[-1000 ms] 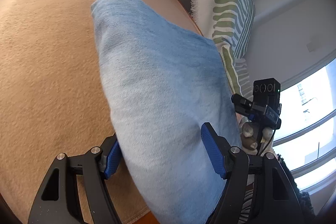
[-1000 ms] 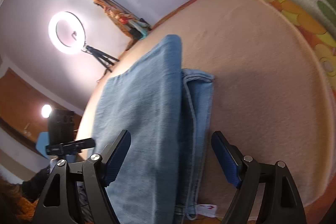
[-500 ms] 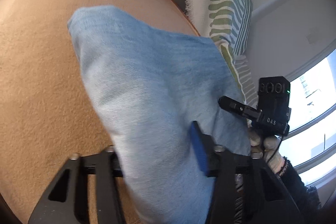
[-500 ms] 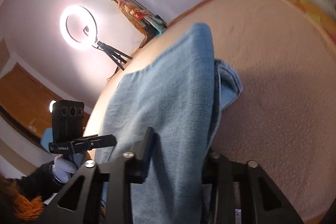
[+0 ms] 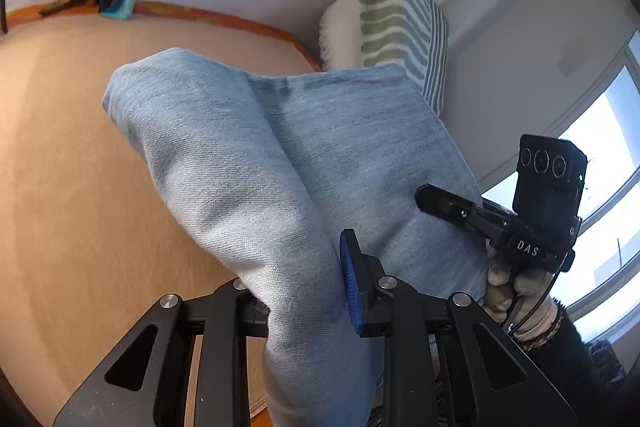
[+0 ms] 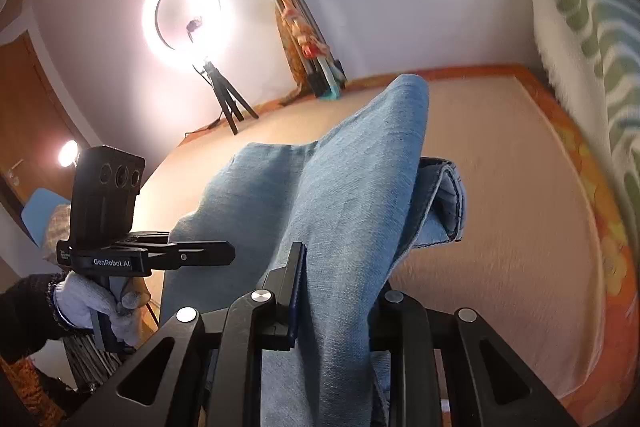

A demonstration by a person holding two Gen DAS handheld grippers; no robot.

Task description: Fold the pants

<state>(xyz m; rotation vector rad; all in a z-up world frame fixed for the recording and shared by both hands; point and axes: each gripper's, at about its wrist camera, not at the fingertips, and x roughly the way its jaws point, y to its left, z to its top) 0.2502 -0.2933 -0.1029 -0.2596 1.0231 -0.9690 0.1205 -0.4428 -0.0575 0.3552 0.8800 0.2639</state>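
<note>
I've got both hand-held grippers, left hand-held gripper [image 5: 308, 291] & right hand-held gripper [image 6: 340, 287], jaws just closed, clamped on the near end of the pants [image 5: 256, 155] raised off the bed [image 5: 60, 167], mid-fold; next I'd carry it fwd evenly, w/o slipping.

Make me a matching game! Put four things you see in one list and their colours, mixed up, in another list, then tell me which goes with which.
Things:
1. pants
2. bed cover
3. ring light
4. striped pillow

Colours:
A. glowing white
B. green and cream
C. light blue
D. peach

Pairs: 1-C, 2-D, 3-A, 4-B
</note>
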